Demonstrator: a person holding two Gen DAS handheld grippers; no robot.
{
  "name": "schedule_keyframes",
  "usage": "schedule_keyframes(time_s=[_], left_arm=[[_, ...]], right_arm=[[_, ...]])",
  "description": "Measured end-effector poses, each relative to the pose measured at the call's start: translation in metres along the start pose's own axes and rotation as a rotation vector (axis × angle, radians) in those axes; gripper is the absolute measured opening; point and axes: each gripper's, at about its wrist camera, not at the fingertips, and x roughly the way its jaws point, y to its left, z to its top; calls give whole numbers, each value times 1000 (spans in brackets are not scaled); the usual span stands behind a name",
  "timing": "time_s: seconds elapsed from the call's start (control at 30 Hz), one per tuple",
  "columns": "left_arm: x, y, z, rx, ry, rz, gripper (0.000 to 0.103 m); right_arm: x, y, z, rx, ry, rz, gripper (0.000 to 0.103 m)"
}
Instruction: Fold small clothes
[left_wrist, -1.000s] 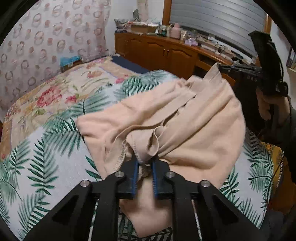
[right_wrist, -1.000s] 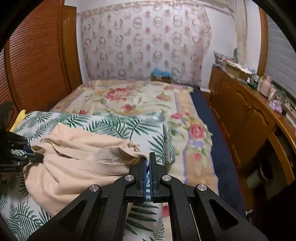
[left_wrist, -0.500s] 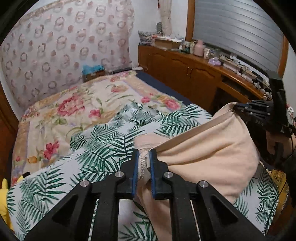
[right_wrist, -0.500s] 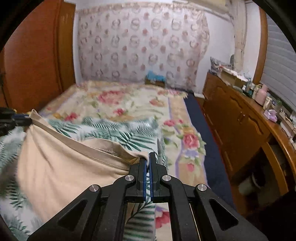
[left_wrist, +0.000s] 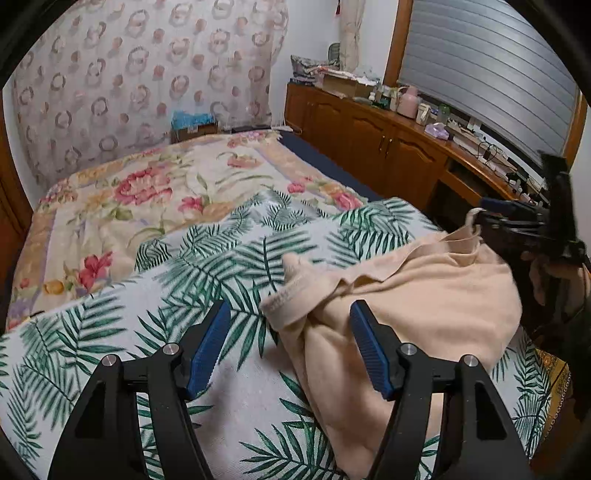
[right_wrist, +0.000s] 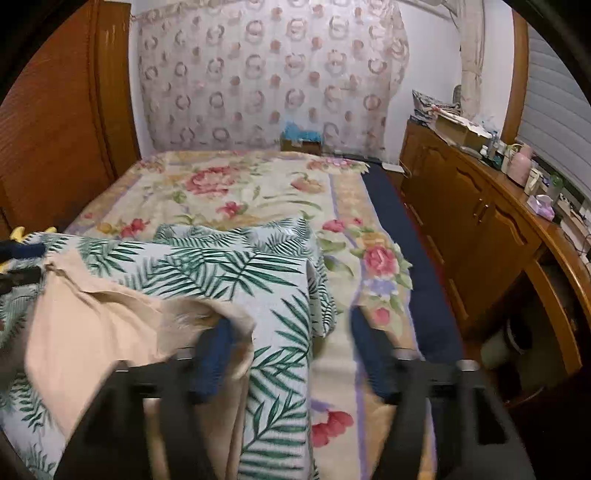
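A small peach garment (left_wrist: 417, 306) lies on the palm-leaf cloth (left_wrist: 229, 258) on the bed. My left gripper (left_wrist: 290, 332) is open, its blue pads (left_wrist: 208, 349) spread either side of the garment's near hem corner, holding nothing. In the right wrist view the same garment (right_wrist: 99, 332) lies at lower left. My right gripper (right_wrist: 288, 339) is open and blurred, its left finger against the garment's edge. The right gripper also shows in the left wrist view (left_wrist: 517, 221) at the garment's far corner.
A floral bedspread (right_wrist: 240, 192) covers the far bed. A wooden cabinet (right_wrist: 480, 229) with clutter on top runs along the right. A wooden wall (right_wrist: 55, 129) stands at left. A patterned curtain (left_wrist: 147, 81) hangs behind the bed.
Both grippers held the garment stretched in the air, then lowered it onto the palm-leaf cloth and opened, letting go. The garment now lies slack on the bed.
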Motion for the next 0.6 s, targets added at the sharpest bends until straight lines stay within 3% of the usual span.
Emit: schedule_keyframes(time_s=[0.1,0.3,0.4,0.6], left_arm=[[18,6,0,-17,26,21,68],[45,28,11,-68,40,85,68],[44,38,15,-94,29,87,68],[34,41,11,-106,14,64,68]], right_arm=[[-5,0,-8,20,16,35,74],[-26,-13,-7,66,-23,-49,74],[-29,-23,-7,104,-17,-48,74],[-24,-12,-15,90,23,72,75]])
